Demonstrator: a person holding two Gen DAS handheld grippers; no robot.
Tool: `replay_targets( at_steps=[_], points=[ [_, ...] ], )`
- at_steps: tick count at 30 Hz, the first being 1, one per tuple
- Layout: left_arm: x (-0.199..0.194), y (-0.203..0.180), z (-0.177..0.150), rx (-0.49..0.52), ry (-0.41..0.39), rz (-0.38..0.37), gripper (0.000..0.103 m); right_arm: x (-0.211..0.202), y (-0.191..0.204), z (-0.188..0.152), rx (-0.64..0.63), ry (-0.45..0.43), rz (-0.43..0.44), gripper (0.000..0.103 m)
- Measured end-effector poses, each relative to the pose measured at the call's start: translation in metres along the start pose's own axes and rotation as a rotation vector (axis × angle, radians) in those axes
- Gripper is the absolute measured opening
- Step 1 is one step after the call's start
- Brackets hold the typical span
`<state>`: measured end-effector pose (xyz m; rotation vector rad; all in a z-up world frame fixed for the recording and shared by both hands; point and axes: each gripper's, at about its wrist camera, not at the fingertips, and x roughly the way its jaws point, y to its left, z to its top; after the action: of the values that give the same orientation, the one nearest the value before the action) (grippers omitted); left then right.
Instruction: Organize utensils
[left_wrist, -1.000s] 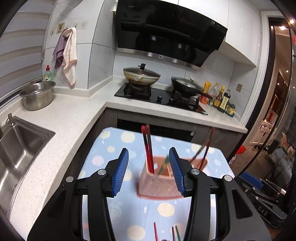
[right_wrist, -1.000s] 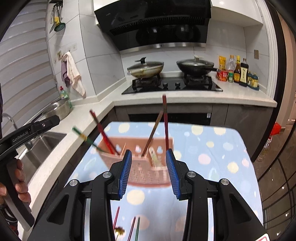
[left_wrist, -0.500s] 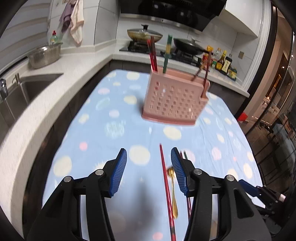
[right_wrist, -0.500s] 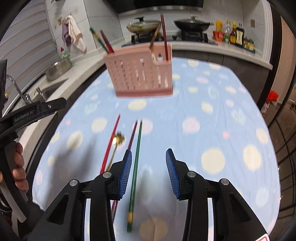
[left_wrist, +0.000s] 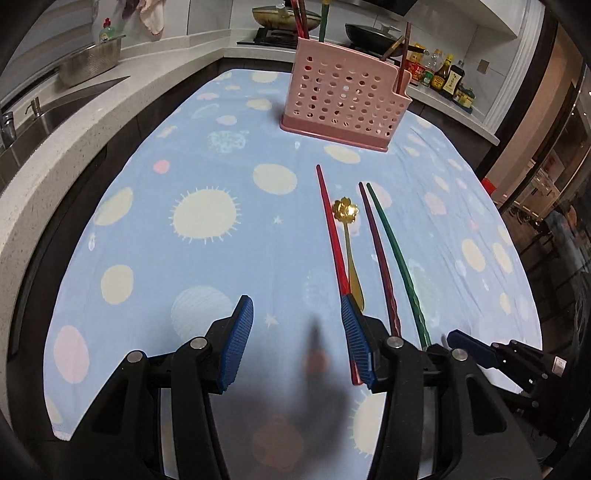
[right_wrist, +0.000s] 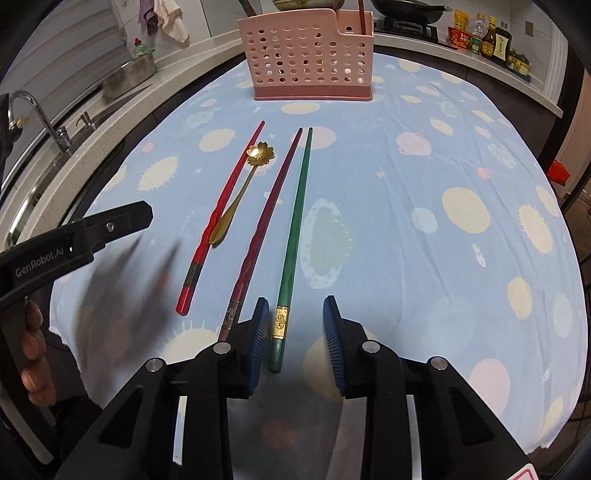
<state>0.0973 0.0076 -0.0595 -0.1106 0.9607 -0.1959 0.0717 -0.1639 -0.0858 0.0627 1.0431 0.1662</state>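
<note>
Right wrist view shows all four loose utensils full length on the blue dotted tablecloth (right_wrist: 406, 229): red chopstick (right_wrist: 221, 210), gold spoon (right_wrist: 240, 192), maroon chopstick (right_wrist: 264, 225), green chopstick (right_wrist: 293, 240). It also shows part of the left gripper's black body at the left edge, with the fingers of the person's hand (right_wrist: 35, 354) on it. Left wrist view cuts the near ends of the same utensils behind its own right finger and shows the right gripper's blue tip at lower right.

All four lie side by side, long axes running near to far, thin tips pointing toward the pink perforated holder (right_wrist: 308, 59). Spoon bowl, flower-shaped, sits at the far end; its handle touches the red chopstick. The holder stands at the far side of the cloth with several chopsticks upright in it, their tops cut off in both views.

Left gripper (left_wrist: 297, 339) is spread wide over bare cloth, nothing between the pads; its right finger overlaps the near end of the red chopstick, contact unclear. Right gripper (right_wrist: 295, 343) is partly spread, jaws have just been closing, with the green chopstick's gold-banded near end between the pads, just beside the left pad, not pinched.

A blurred dark shadow lies on the cloth under each gripper.
</note>
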Motion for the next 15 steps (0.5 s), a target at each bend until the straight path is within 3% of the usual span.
replay_targets(
  at_steps=[6,11,15],
  points=[
    [-0.001,-0.011,-0.012,0.031,0.017,-0.017,0.047,0.006,0.001,-0.004,-0.015,0.024,-0.002,0.02],
    [0.001,-0.022,-0.016,0.06,0.033,-0.032,0.047,0.005,-0.003,-0.006,-0.003,0.023,-0.014,0.008],
    [0.005,-0.028,-0.019,0.077,0.046,-0.042,0.047,0.003,-0.012,-0.008,0.033,0.018,-0.016,0.007]
  ],
)
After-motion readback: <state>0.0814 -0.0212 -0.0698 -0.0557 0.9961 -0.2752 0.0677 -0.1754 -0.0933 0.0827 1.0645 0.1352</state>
